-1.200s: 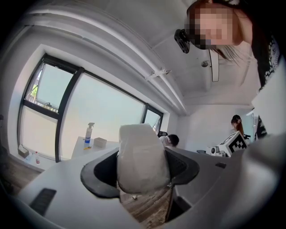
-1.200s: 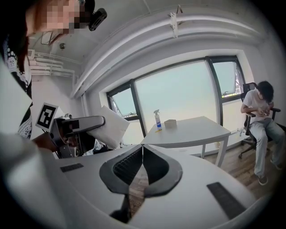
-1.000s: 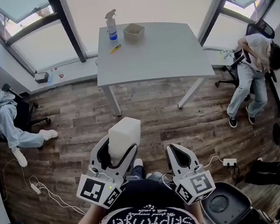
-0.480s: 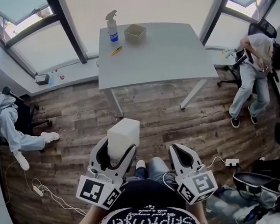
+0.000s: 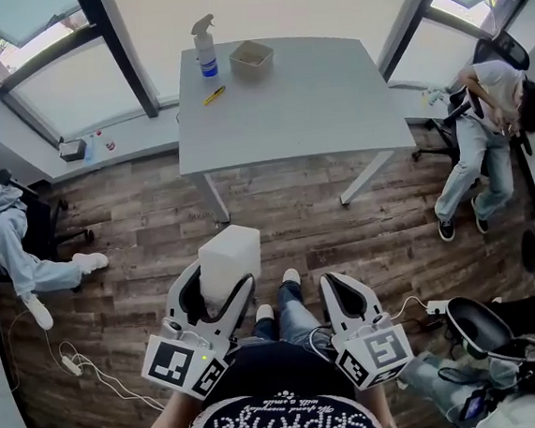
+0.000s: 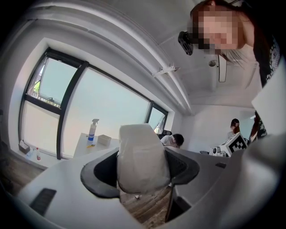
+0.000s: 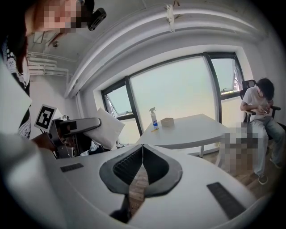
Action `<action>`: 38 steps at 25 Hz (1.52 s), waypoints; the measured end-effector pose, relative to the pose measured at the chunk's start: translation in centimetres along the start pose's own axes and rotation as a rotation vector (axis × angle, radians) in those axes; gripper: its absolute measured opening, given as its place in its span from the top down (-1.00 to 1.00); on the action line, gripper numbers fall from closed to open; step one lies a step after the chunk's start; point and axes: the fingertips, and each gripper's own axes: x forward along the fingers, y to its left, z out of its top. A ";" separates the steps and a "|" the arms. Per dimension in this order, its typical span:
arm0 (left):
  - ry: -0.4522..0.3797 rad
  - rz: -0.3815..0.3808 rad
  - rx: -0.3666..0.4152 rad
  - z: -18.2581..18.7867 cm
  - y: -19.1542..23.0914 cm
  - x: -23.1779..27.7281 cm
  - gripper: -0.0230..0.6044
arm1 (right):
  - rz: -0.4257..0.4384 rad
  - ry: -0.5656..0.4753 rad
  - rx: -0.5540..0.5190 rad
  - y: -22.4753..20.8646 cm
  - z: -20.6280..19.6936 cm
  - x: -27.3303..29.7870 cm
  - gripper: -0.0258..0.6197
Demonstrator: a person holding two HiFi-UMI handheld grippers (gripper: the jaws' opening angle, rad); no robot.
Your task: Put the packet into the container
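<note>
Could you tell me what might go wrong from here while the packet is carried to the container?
1. The packet sticks well out past the jaws of the left hand-held gripper, so it might slip or tilt on the way to the table.
2. The container sits at the table's far edge, close to the spray bottle; the bulky packet could knock the bottle or catch the container's rim.

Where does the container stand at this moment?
In the head view the container stands at the far edge of the table, left of its middle and just right of the spray bottle, well away from the packet held in the left gripper.
</note>
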 end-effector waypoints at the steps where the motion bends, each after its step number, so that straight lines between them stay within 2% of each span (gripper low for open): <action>1: 0.000 0.002 -0.003 0.1 0.1 0.4 0.01 | 0.001 0.002 0.001 -0.3 0.2 0.3 0.87; 21: -0.070 0.135 -0.026 3.3 3.8 9.4 0.01 | 0.112 0.017 -0.051 -6.6 6.5 8.6 0.87; 28: -0.082 0.143 -0.015 4.2 3.2 11.8 0.01 | 0.113 0.022 -0.029 -9.3 7.2 9.3 0.87; 38: -0.113 0.149 -0.008 4.6 0.9 15.4 0.01 | 0.118 0.016 -0.063 -13.7 8.2 9.1 0.87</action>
